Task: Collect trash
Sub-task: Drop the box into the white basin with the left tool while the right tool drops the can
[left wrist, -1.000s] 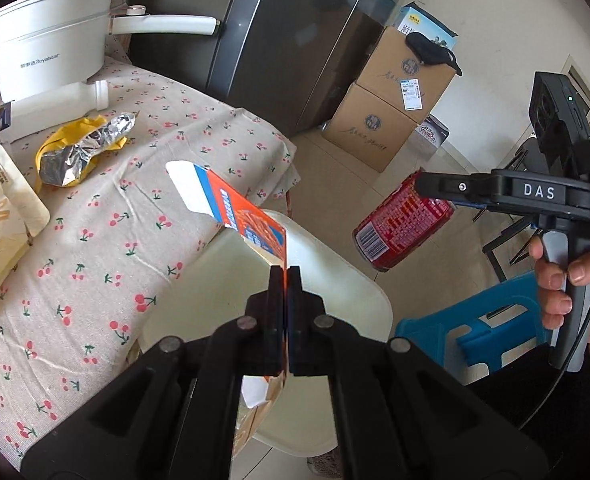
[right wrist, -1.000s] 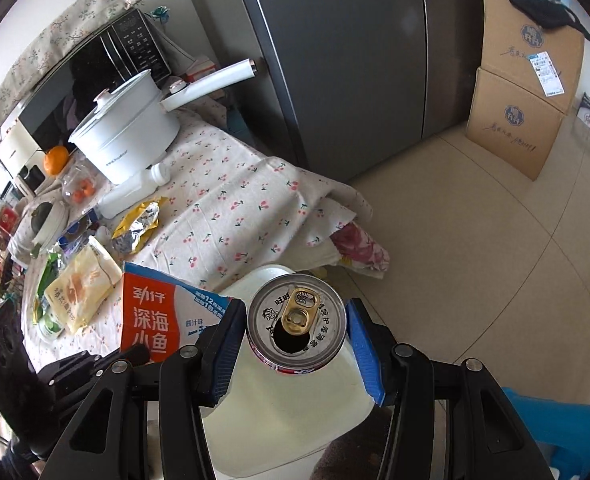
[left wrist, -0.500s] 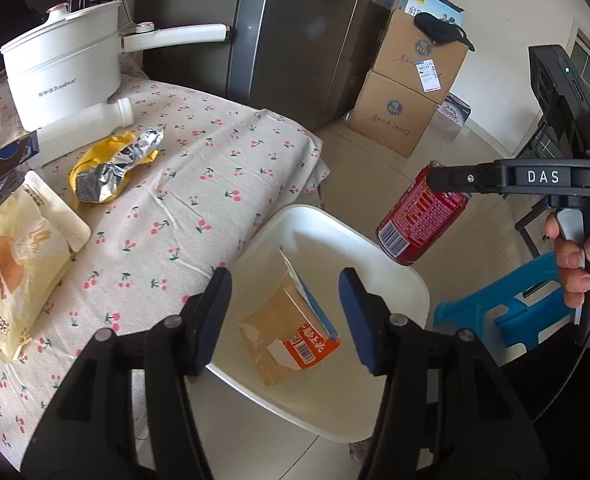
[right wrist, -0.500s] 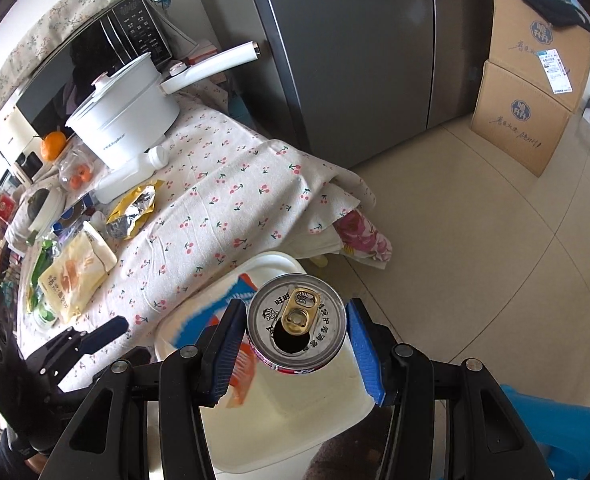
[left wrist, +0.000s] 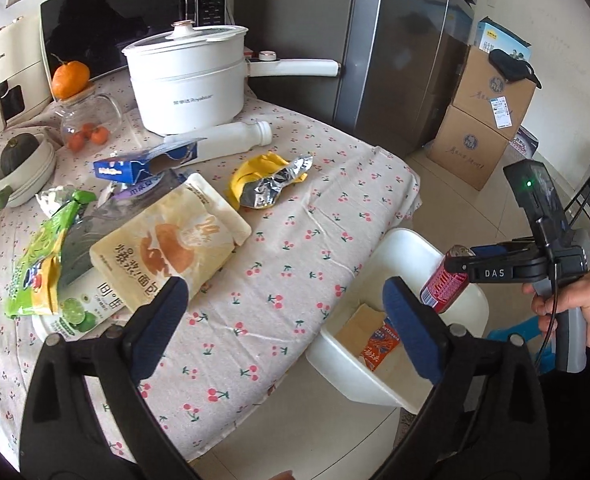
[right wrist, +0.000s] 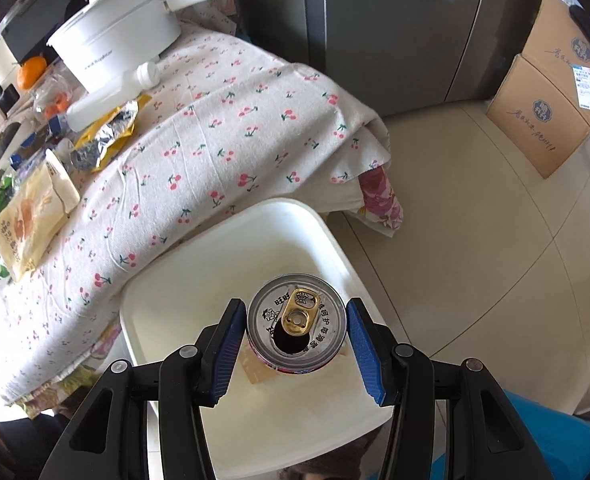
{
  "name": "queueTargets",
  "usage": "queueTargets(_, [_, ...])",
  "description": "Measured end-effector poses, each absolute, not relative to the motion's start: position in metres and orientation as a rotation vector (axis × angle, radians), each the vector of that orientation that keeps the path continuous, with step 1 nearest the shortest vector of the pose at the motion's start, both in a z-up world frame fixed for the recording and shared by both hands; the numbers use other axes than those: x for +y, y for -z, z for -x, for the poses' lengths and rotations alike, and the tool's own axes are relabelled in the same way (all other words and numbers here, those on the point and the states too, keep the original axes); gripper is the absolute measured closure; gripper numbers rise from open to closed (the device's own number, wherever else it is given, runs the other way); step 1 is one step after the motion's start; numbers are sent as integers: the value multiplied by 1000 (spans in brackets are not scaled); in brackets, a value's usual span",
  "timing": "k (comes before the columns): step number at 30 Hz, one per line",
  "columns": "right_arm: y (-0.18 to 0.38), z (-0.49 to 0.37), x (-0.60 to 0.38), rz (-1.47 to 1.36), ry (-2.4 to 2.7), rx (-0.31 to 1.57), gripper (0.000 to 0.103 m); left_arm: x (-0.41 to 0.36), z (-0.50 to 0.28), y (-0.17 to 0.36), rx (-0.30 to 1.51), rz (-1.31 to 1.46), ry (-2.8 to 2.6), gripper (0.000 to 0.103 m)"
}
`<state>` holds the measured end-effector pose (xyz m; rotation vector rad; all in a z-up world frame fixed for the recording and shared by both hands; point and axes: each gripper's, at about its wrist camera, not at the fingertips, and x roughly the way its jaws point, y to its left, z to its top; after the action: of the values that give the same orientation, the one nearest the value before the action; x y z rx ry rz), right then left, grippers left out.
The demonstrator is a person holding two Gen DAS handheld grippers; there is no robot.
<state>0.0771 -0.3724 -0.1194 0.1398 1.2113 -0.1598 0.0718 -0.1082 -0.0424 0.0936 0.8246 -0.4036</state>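
Observation:
A white bin [left wrist: 399, 248] [right wrist: 231, 240] stands beside the table's edge with an orange snack carton [left wrist: 377, 346] lying inside. My right gripper [right wrist: 297, 334] is shut on a red drink can [right wrist: 295, 326] and holds it over the bin; the can also shows in the left wrist view [left wrist: 445, 284]. My left gripper [left wrist: 283, 328] is open and empty, above the table's edge next to the bin. On the cherry-print tablecloth [left wrist: 295, 216] lie a beige bread bag [left wrist: 167, 248], a yellow foil wrapper [left wrist: 269, 184], a green packet [left wrist: 43, 260], a blue carton [left wrist: 143, 162] and a white bottle [left wrist: 231, 144].
A white electric pot [left wrist: 191, 80] with a long handle stands at the back of the table, with a microwave [left wrist: 127, 4], a jar of oranges [left wrist: 87, 120] and a white bowl [left wrist: 19, 168]. A fridge [left wrist: 395, 40] and stacked cardboard boxes [left wrist: 479, 120] stand beyond. A blue stool [right wrist: 555, 440] is beside the bin.
My left gripper let go of the orange carton into the bin, opened wide and drew back over the table. My right gripper has moved down over the bin with the can.

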Motion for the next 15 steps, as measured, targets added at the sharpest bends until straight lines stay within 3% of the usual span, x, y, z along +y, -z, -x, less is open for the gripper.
queueTargets(10, [140, -88, -358, -142, 153, 1293, 49, -53, -77, 31, 825, -73, 302, 5])
queueTargets(12, [137, -90, -354, -141, 147, 1292, 42, -43, -79, 27, 823, -75, 281, 5])
queueTargets(13, [135, -91, -351, -141, 144, 1286, 33, -37, -80, 25, 823, -76, 274, 5])
queueTargets(15, [126, -93, -345, -148, 128, 1262, 29, -26, -84, 22, 824, -79, 253, 5])
